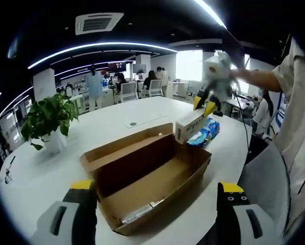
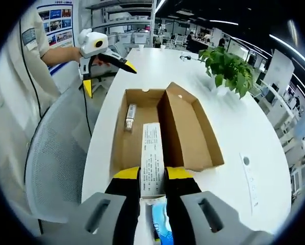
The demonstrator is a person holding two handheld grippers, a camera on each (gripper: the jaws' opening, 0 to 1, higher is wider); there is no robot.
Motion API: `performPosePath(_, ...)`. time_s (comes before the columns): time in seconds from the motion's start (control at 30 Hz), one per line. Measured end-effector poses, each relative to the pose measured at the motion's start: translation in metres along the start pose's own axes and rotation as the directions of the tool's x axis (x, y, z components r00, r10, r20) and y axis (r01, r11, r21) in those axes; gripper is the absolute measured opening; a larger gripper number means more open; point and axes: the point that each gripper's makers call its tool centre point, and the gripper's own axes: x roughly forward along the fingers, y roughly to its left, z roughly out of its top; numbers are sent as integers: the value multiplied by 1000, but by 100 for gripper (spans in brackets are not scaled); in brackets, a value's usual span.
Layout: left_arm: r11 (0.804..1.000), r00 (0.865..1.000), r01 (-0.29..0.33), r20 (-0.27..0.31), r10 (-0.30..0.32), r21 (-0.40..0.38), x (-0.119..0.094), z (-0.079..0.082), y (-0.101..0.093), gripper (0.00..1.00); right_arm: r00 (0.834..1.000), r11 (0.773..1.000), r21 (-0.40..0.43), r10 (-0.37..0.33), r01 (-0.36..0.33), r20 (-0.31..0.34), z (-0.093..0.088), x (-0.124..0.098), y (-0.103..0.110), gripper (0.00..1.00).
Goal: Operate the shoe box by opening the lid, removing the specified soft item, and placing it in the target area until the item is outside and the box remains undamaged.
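The shoe box (image 1: pixel 147 176) lies open on the white table (image 1: pixel 117 115), its lid folded back flat beside the tray. The right gripper (image 2: pixel 152 178) is clenched on a slim white carton (image 2: pixel 151 158) with printed text, pinching its near end so that the carton's long axis runs straight forward along the jaws and out over the near wall of the box. In the left gripper view this carton (image 1: pixel 191 125) hangs just above the box's far corner, with a blue-and-white soft packet (image 1: pixel 206 132) lying on the table just beside and beyond it. A small tube-like item (image 2: pixel 129 117) lies inside the tray — what it is I cannot tell. The left gripper (image 1: pixel 157 196) is released, jaws wide, hovering at the opposite end of the box. The right gripper is clearly nearer the carton; I judge a backward draw along its axis would clear the wall. A potted plant (image 1: pixel 48 120) stands well apart.
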Motion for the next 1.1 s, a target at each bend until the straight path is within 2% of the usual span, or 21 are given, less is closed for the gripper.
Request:
performPosePath(0.47, 1000, 1000, 16, -16, -16, 4, 8, 1, -10, 100, 998, 997, 43, -58, 59, -20, -32, -32, -22, 15)
performPosePath(1.1, 1000, 999, -1, -42, 0, -11, 10, -5, -4, 100, 992, 991, 84, -97, 104, -84, -84, -50, -57, 15)
